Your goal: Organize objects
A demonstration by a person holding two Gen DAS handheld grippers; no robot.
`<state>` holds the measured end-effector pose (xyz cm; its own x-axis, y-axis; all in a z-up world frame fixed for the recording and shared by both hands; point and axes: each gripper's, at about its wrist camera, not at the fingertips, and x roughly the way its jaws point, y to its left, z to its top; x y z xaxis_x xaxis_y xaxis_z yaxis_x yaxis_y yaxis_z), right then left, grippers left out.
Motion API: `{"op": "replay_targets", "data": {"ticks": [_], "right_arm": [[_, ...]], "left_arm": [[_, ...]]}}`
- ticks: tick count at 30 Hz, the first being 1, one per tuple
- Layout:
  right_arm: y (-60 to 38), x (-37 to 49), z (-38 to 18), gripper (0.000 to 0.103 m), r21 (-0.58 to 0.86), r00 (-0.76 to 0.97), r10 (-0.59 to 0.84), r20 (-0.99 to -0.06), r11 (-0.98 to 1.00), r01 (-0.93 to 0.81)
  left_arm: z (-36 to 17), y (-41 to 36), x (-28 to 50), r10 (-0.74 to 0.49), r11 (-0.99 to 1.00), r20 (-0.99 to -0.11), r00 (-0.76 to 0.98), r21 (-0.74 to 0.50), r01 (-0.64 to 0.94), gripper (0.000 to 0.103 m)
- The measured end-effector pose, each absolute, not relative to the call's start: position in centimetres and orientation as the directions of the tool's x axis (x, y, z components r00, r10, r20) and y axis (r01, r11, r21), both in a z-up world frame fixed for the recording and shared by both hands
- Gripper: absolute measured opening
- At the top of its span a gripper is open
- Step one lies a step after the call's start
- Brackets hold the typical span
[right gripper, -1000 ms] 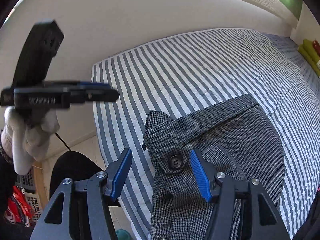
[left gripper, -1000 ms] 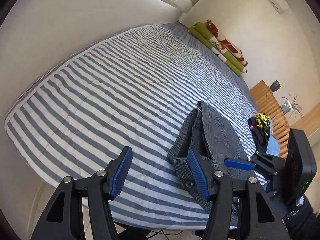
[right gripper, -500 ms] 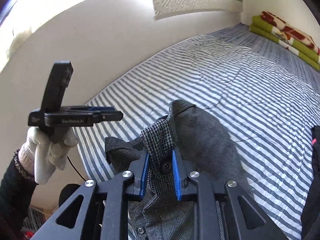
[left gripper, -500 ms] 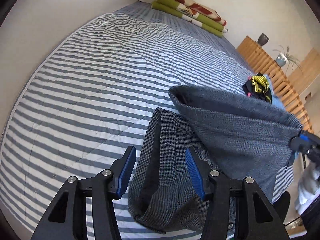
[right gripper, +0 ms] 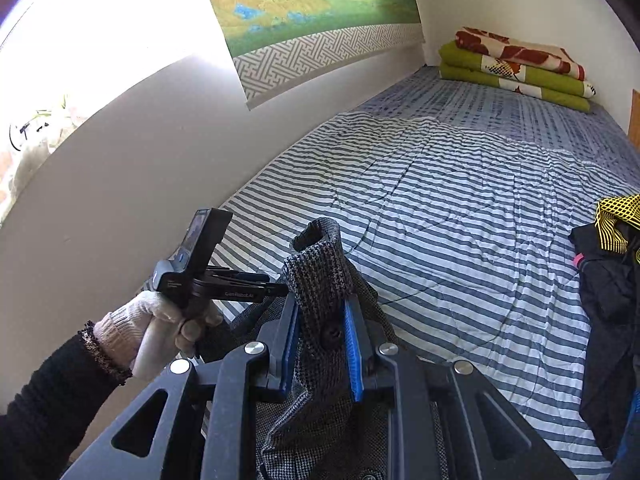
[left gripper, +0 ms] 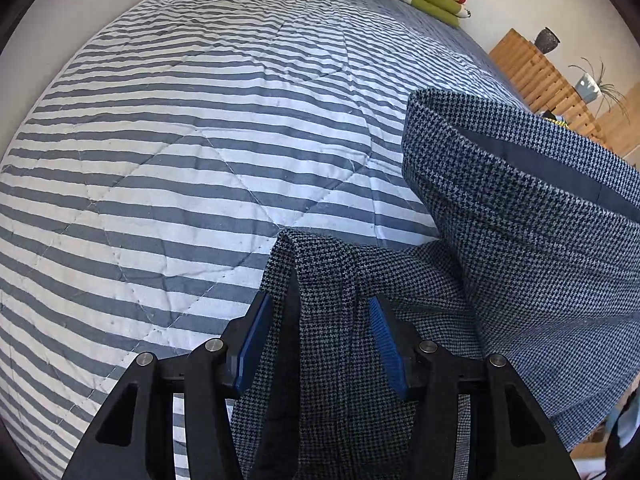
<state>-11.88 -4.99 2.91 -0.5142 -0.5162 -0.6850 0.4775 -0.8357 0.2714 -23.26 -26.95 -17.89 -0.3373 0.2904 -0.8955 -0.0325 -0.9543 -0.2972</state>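
A grey houndstooth garment lies partly lifted at the near edge of the striped bed. My right gripper is shut on its buttoned edge, holding that edge up off the quilt. My left gripper points steeply down over another fold of the same garment. Its jaws are closing with the fold between them, and a gap still shows beside the right pad. In the right wrist view the left gripper, held by a gloved hand, sits just left of the raised edge.
Folded green and red blankets are stacked at the bed's far end. A pile of dark clothes with yellow mesh lies at the right. A wooden slatted frame with a vase stands beyond. A wall runs along the bed's left side.
My right gripper shut on the garment's buttoned edge and raised it. My left gripper swung across and down onto the garment, its jaws narrowing around a fold.
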Motion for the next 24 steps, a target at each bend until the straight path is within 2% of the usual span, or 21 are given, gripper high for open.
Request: {"op": "replay_targets", "data": {"ticks": [2, 3, 5, 9, 13, 15, 17, 19, 22, 23, 24], "right_arm": [[-4.5, -12.1, 3.1, 0.019, 0.267, -0.521, -0.514, -0.681, -0.837, 0.477], [-4.1, -12.1, 3.3, 0.019, 0.269, -0.524, -0.514, -0.679, -0.839, 0.474], [-3.3, -12.5, 3.6, 0.019, 0.276, -0.533, -0.515, -0.671, -0.841, 0.465], [-2.0, -12.6, 4.2, 0.019, 0.290, -0.551, -0.519, -0.654, -0.844, 0.451], [-0.9, -12.2, 4.5, 0.019, 0.292, -0.561, -0.523, -0.642, -0.843, 0.452], [-0.5, -12.2, 4.5, 0.019, 0.297, -0.558, -0.526, -0.641, -0.841, 0.452], [-0.3, -12.0, 4.6, 0.019, 0.297, -0.557, -0.531, -0.638, -0.838, 0.458], [-0.2, -11.8, 4.7, 0.019, 0.298, -0.559, -0.537, -0.632, -0.834, 0.465], [-0.3, -11.5, 4.9, 0.019, 0.297, -0.558, -0.546, -0.625, -0.827, 0.477], [-0.3, -11.4, 5.0, 0.019, 0.294, -0.557, -0.547, -0.625, -0.826, 0.481], [-0.3, -11.4, 5.0, 0.019, 0.291, -0.557, -0.547, -0.625, -0.825, 0.484]], "left_arm": [[-18.0, -26.4, -23.4, 0.290, -0.956, -0.903, -0.316, -0.288, -0.056, 0.023], [-17.9, -26.2, -23.4, 0.280, -0.960, -0.909, -0.310, -0.274, -0.065, 0.020], [-17.7, -25.9, -23.7, 0.253, -0.967, -0.918, -0.307, -0.243, -0.072, 0.000], [-16.1, -25.7, -24.4, 0.280, -0.960, -0.899, -0.337, -0.268, -0.081, 0.000], [-16.0, -25.9, -25.5, 0.243, -0.970, -0.920, -0.306, -0.233, -0.069, 0.001], [-16.8, -26.1, -25.7, 0.223, -0.975, -0.937, -0.268, -0.216, -0.056, 0.015], [-17.5, -26.0, -25.6, 0.228, -0.974, -0.938, -0.261, -0.222, -0.053, 0.047], [-18.0, -25.9, -25.6, 0.235, -0.972, -0.936, -0.263, -0.230, -0.049, 0.058], [-18.6, -25.4, -25.4, 0.246, -0.969, -0.936, -0.252, -0.238, -0.061, 0.053], [-18.6, -25.1, -25.3, 0.243, -0.970, -0.938, -0.249, -0.233, -0.071, 0.041], [-18.6, -24.9, -25.0, 0.233, -0.972, -0.941, -0.246, -0.220, -0.080, 0.035]]}}
